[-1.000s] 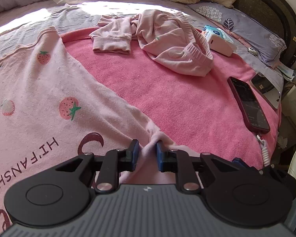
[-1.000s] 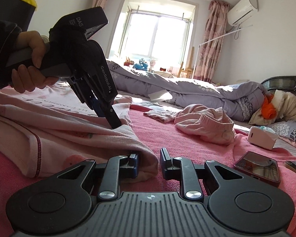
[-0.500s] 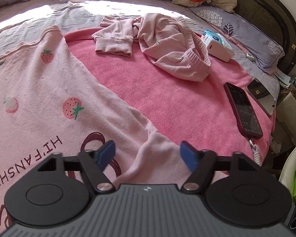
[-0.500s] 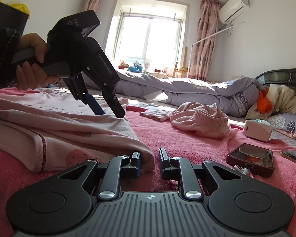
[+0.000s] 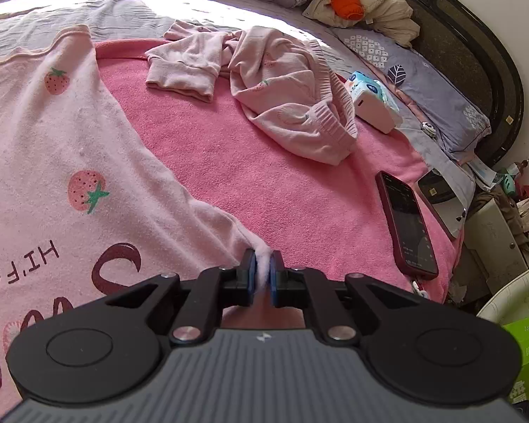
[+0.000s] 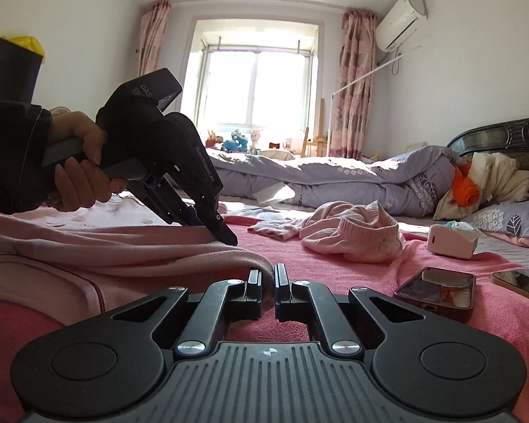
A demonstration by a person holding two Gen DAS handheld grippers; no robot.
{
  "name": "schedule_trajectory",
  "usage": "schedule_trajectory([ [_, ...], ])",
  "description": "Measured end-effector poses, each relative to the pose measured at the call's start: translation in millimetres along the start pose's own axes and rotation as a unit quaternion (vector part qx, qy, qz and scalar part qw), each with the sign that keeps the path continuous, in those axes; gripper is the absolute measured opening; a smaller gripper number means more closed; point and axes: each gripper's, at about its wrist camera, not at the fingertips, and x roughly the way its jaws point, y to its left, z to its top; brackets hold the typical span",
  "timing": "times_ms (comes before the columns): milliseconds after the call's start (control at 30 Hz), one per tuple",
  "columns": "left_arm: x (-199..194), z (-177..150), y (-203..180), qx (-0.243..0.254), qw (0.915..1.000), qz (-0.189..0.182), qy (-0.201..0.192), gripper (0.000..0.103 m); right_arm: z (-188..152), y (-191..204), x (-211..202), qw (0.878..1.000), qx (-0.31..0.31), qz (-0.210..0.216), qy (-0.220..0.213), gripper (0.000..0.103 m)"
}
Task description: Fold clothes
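Left wrist view: left gripper (image 5: 263, 272) pinches a fold of the pink strawberry top (image 5: 63, 162), spread on the bed's pink blanket (image 5: 264, 183).

Right wrist view: right gripper (image 6: 268, 280), fingers nearly together, clamps the top's edge; pers.'s hand (image 6: 77, 172) w/ left gripper behind.

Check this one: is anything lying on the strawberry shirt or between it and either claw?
Nothing visible: both the left claw and right claw already pinch the strawberry shirt at its edge. The crumpled pink garment and phone lie apart on the pink blanket.
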Motion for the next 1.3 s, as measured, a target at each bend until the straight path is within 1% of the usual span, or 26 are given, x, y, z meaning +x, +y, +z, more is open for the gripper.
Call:
schedule_trajectory([
  [67,10.7,2.2,7.6,-0.019,0.9998,0.000,0.004,0.006,-8.6,-2.3,-0.6,1.000,0.000,0.001,0.025,0.007],
  [167,19.1,3.5,14.2,-0.036,0.9994,-0.004,0.001,0.006,-14.4,-1.6,-7.4,0.999,-0.021,-0.006,0.034,0.006],
  [233,20.4,4.6,14.7,-0.036,0.9993,-0.006,0.000,0.006,-14.4,-4.2,-13.3,0.999,-0.025,0.001,0.024,0.006],
  [267,20.5,4.7,14.1,-0.033,0.9995,-0.005,0.000,0.006,-13.5,-4.8,-15.2,0.999,-0.028,-0.002,0.017,0.007],
  [333,20.0,4.9,14.0,-0.032,0.9995,-0.004,0.000,0.006,-8.3,-3.1,-16.1,0.999,-0.048,0.002,-0.003,0.009],
  [367,19.6,5.0,14.1,-0.032,0.9995,-0.004,0.000,0.006,-5.2,-1.4,-15.8,0.998,-0.058,0.003,-0.016,0.012],
  [400,19.3,5.1,14.1,-0.032,0.9995,-0.004,0.000,0.006,-2.1,1.3,-13.7,0.997,-0.070,0.005,-0.025,0.017],
  [433,19.3,5.2,14.0,-0.032,0.9995,-0.004,0.000,0.006,0.4,4.9,-8.2,0.996,-0.088,0.005,-0.027,0.020],
  [500,19.1,5.3,13.4,-0.030,0.9995,-0.002,0.000,0.006,2.8,12.9,5.8,0.991,-0.130,0.004,-0.022,0.038],
  [567,18.9,6.0,13.4,-0.029,0.9996,0.000,0.001,0.006,0.7,22.6,19.0,0.984,-0.179,0.003,-0.011,0.042],
  [600,18.8,6.4,13.5,-0.027,0.9996,0.002,0.001,0.007,-0.9,26.1,21.9,0.980,-0.198,0.010,-0.009,0.045],
  [667,19.2,6.6,13.3,-0.022,0.9998,0.004,0.001,0.007,-4.5,29.8,21.0,0.973,-0.226,0.033,-0.011,0.046],
  [733,21.3,6.1,12.5,-0.017,0.9998,0.007,0.001,0.007,-5.7,32.8,23.7,0.970,-0.242,0.033,-0.015,0.046],
  [767,22.1,5.8,12.2,-0.016,0.9998,0.008,0.000,0.007,-3.5,35.1,30.0,0.971,-0.238,0.028,-0.013,0.044],
  [833,22.8,5.0,11.7,-0.015,0.9998,0.012,-0.002,0.008,1.7,39.0,44.9,0.977,-0.209,0.024,-0.016,0.039],
  [900,22.6,4.0,10.6,-0.007,0.9998,0.019,-0.003,0.013,7.4,44.7,55.5,0.982,-0.189,0.018,-0.018,0.015],
  [933,22.7,3.7,9.8,-0.003,0.9997,0.022,-0.004,0.013,10.2,47.5,59.4,0.983,-0.183,0.014,-0.019,0.014],
  [967,22.9,3.6,9.1,0.000,0.9997,0.024,-0.004,0.013,12.0,47.2,59.4,0.984,-0.176,0.009,-0.022,0.010],
  [1033,23.3,3.3,7.5,0.007,0.9996,0.027,-0.005,0.013,11.4,38.0,51.6,0.986,-0.167,-0.010,-0.021,0.009],
  [1100,24.3,3.1,7.5,0.008,0.9996,0.027,-0.007,0.015,7.6,25.3,44.6,0.988,-0.155,-0.022,-0.003,0.008],
  [1167,25.0,2.8,8.0,0.008,0.9996,0.026,-0.009,0.015,0.8,10.6,37.8,0.990,-0.134,-0.015,0.031,0.008],
  [1200,25.0,2.5,8.1,0.008,0.9996,0.026,-0.010,0.015,-2.3,8.0,34.0,0.991,-0.131,-0.014,0.039,0.008],
  [1267,25.1,2.4,7.7,0.009,0.9995,0.028,-0.012,0.015,-7.9,15.7,24.6,0.987,-0.152,-0.023,0.038,0.006],
  [1300,25.2,2.4,7.1,0.010,0.9995,0.029,-0.012,0.015,-8.8,15.9,21.8,0.988,-0.149,-0.020,0.043,0.005],
])
